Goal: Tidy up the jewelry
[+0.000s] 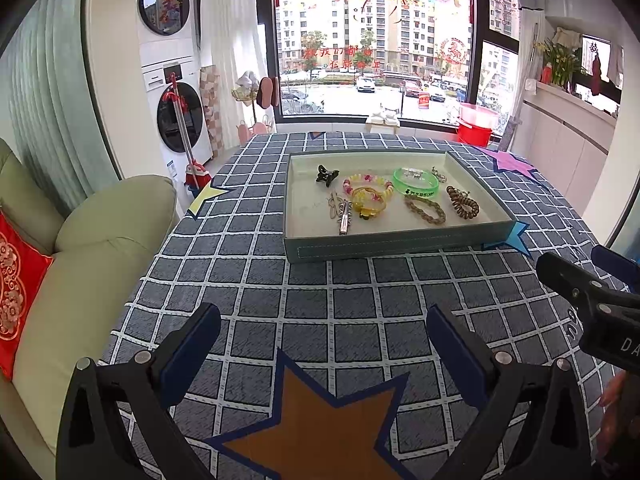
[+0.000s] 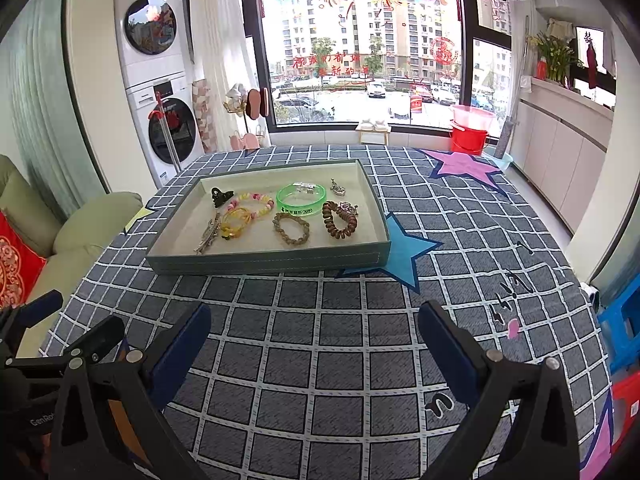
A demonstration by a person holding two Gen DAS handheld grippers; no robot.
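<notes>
Left wrist view: the left gripper (image 1: 322,344) hangs over the checked cloth (image 1: 352,300), jaws spread wide with nothing between them. Beyond it sits the tray (image 1: 384,246), a shallow grey-green box with a pale lining, holding all the jewelry. In the tray, a green bangle (image 1: 414,184) carries dark print too small to read. Left of the bangle lie a pink and yellow bead bracelet (image 1: 366,182), a yellow bracelet (image 1: 368,202) and a black claw clip (image 1: 326,174); a silver hair clip (image 1: 344,218) lies nearer the tray's front wall. Right of the bangle is a brown coil tie (image 1: 462,202); in front of the bangle is a braided bracelet (image 1: 425,209). The right gripper (image 1: 592,296) shows at the right edge, white letters "DA" cut off on its body.

Right wrist view: the right gripper (image 2: 314,346) is likewise wide open and empty, short of the tray (image 2: 272,260). The bangle (image 2: 301,199) sits mid-tray, the coil tie (image 2: 339,220) right of it, the claw clip (image 2: 220,196) left. The left gripper's body (image 2: 44,364) at the left edge reads "GenRo", cut off. Red characters mark the window (image 2: 360,40).
</notes>
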